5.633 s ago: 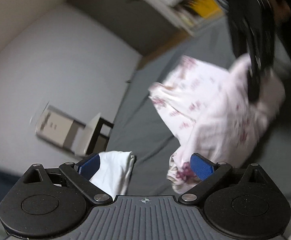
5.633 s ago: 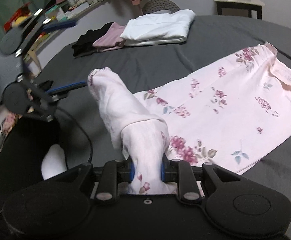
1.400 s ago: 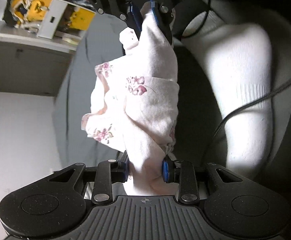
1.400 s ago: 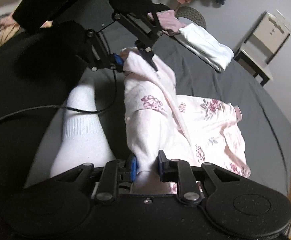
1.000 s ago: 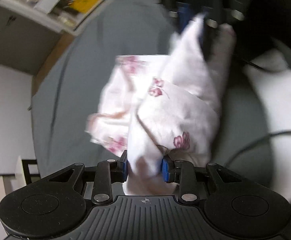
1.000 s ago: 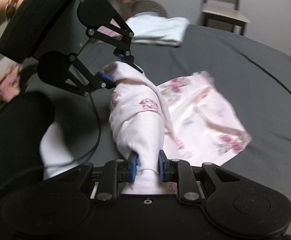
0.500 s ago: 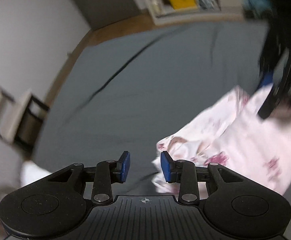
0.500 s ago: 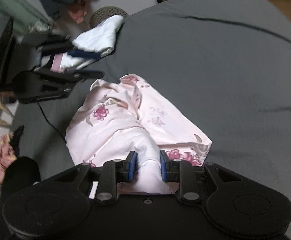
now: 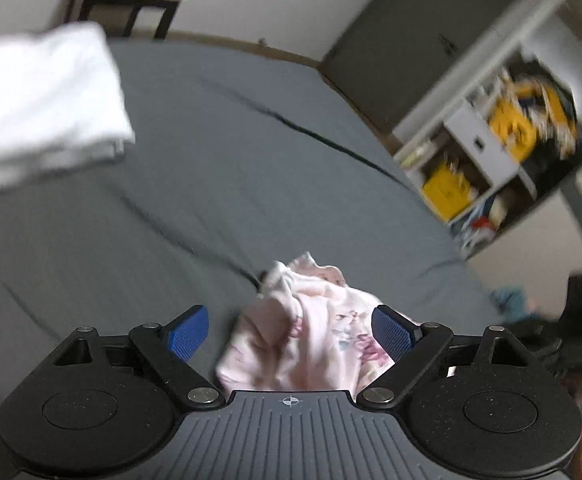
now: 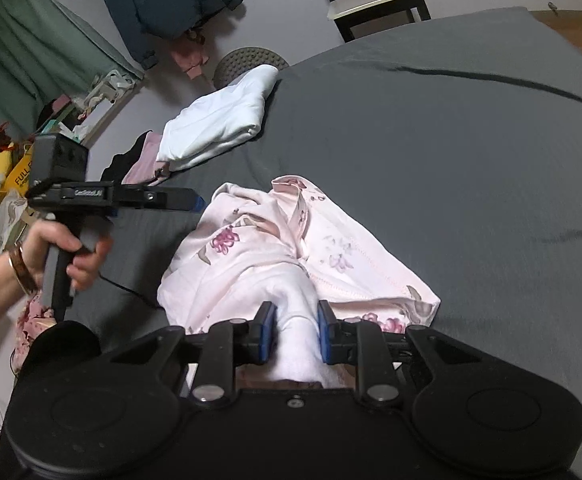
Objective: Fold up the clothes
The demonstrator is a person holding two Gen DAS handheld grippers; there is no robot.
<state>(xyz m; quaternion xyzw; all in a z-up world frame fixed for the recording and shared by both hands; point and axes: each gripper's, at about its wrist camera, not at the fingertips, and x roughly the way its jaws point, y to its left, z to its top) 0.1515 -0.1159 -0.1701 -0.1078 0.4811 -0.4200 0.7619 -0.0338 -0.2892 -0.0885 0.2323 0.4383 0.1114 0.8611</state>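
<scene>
The floral garment (image 10: pixel 291 240) lies on the grey bed (image 10: pixel 471 140) in a loose, doubled-over heap — layers overlap, one seam edge shows along its right side, and the outline is rumpled, not square. The right claw (image 10: pixel 295 332) is clenched on a bunched end of the garment, the white cloth pinched between its blue pads at the near edge of the heap. The left claw (image 9: pixel 287 332) stands released, its pads wide apart with the garment showing between them but gripped by neither; in the right wrist view this claw hovers just left of the garment, held by a hand (image 10: pixel 71 256).

Beyond the garment, toward the head of the bed, a white folded piece (image 10: pixel 219 116) sits on top of a pink one (image 10: pixel 145 162) and a dark one (image 10: pixel 119 166). Those pieces lie as the task wants them: folded and stacked.

As a judgement, the floral garment is part-way — gathered into roughly half its spread, yet too crumpled to count as folded. What seems left is to flatten the layers, square the edges, perhaps fold once more, and set it with the stack. The cloth looks thin and limp, so it will likely sag and slip out of line when lifted by one end only. The left wrist view is blurred, so finer creases there cannot be read.
</scene>
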